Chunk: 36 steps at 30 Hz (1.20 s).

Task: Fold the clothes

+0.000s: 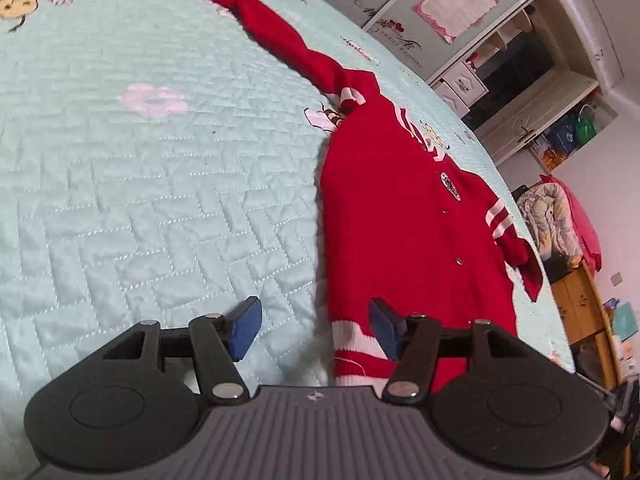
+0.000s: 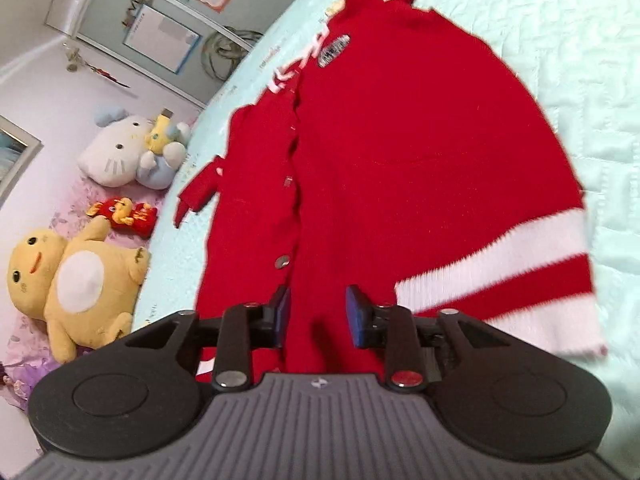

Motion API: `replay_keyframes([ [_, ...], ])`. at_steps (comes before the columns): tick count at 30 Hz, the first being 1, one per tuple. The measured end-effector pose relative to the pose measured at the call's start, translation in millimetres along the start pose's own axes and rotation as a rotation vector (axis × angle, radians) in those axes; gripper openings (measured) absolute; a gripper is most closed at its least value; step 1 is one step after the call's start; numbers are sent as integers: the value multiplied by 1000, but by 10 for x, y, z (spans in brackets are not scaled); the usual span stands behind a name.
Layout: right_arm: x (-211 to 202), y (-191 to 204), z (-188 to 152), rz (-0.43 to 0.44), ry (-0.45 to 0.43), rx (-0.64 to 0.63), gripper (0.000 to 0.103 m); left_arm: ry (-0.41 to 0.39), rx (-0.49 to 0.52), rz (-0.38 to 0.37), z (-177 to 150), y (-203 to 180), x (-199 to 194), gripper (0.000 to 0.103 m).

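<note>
Red knit cardigan [image 1: 384, 216] lies flat on the bed [image 1: 140, 184], front up and buttoned, on a pale mint quilted cover. White stripes at hem, collar and sleeves; round badge on the chest. In the left wrist view one sleeve [image 1: 280, 36] stretches out straight across the quilt away from the body; the other sleeve [image 1: 516, 240] lies near the bed edge.

Left gripper [image 1: 316, 330]: jaws apart, nothing between the blue pads; it hangs over the cardigan's hem edge, with bare quilt under the left pad and striped hem under the right one.

Right gripper [image 2: 318, 316]: jaws partly apart, no cloth pinched; over the button placket near the hem, striped hem to its right.

Containers: open cabinet shelves [image 1: 524, 60] past the bed hold assorted items, too small to name.

Beside the bed: white plush cat [image 2: 116, 152], yellow plush toy [image 2: 76, 284], small red plush [image 2: 124, 214].
</note>
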State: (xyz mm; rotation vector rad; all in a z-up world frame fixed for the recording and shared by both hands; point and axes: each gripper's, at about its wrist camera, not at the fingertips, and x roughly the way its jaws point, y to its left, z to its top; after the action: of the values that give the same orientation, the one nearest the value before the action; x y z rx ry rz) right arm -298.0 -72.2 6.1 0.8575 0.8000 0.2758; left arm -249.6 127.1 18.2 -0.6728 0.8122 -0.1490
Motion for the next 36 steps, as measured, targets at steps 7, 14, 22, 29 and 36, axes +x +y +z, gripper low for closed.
replay_keyframes([
  [7,-500,-262,-191,33,-20,92,42,34,-64,-60,9,82,24,68],
  [14,-1102,-613,-99,-92,-151,75,52,107,-121,-161,21,69,237,69],
  [22,-783,-786,11,-37,-63,120,54,183,-107,-217,105,11,471,71],
  [29,-534,-881,252,40,-50,126,54,194,-78,-242,125,-79,587,73],
  [36,-350,-867,358,5,24,74,3,202,-54,-160,73,-139,625,5],
])
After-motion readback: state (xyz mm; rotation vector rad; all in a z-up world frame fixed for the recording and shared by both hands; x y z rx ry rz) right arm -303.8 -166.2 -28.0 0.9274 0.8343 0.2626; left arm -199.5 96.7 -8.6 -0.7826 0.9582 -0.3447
